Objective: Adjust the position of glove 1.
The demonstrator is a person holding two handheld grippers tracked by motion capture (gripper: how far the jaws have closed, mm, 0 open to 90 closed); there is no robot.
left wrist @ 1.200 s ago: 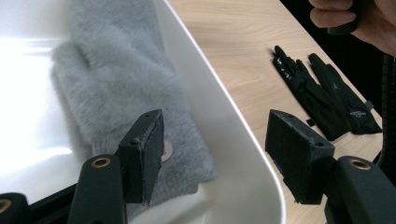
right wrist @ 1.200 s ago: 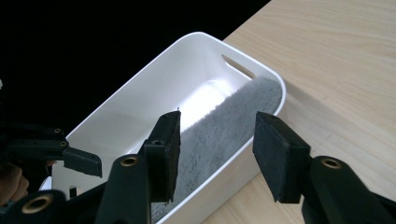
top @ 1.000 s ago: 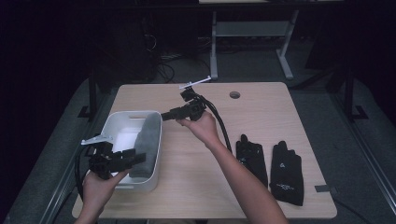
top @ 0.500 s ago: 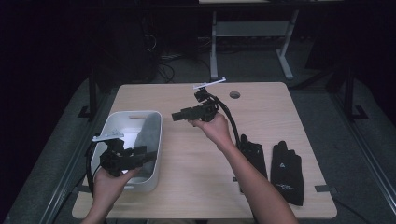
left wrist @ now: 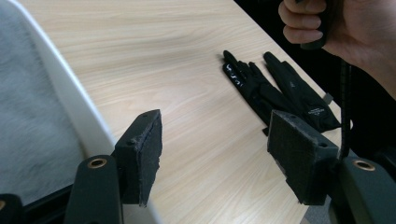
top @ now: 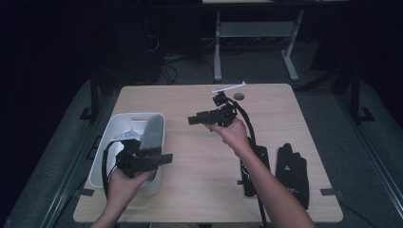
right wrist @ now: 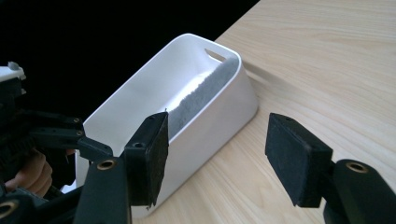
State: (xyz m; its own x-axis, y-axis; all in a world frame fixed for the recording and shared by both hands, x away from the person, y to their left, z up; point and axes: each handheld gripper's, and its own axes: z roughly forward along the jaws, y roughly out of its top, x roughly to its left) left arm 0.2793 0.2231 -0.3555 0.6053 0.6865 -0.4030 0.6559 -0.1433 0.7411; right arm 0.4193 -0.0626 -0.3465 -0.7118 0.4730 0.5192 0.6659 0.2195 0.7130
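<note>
A white bin (top: 157,118) stands at the table's left with a grey cloth (top: 153,133) inside it. My left gripper (top: 165,158) is held over the bin's near right corner, pointing right, open and empty. My right gripper (top: 193,119) hovers over mid-table, pointing left at the bin, also open and empty. In the left gripper view the open pads (left wrist: 144,149) frame bare wood, with the bin wall (left wrist: 60,93) at the left. The right gripper view looks between its pads (right wrist: 289,154) at the bin (right wrist: 219,116) and cloth (right wrist: 201,98).
Two black gloves (top: 293,173) (top: 254,164) lie flat at the table's right, under my right forearm; they also show as gloves (left wrist: 280,91) in the left gripper view. A cable port (top: 239,96) is set in the far edge. Dark floor and desk legs lie beyond.
My right gripper has drawn back to the right, away from the bin. My left gripper has shifted right along the bin's near corner. Both stayed open.
</note>
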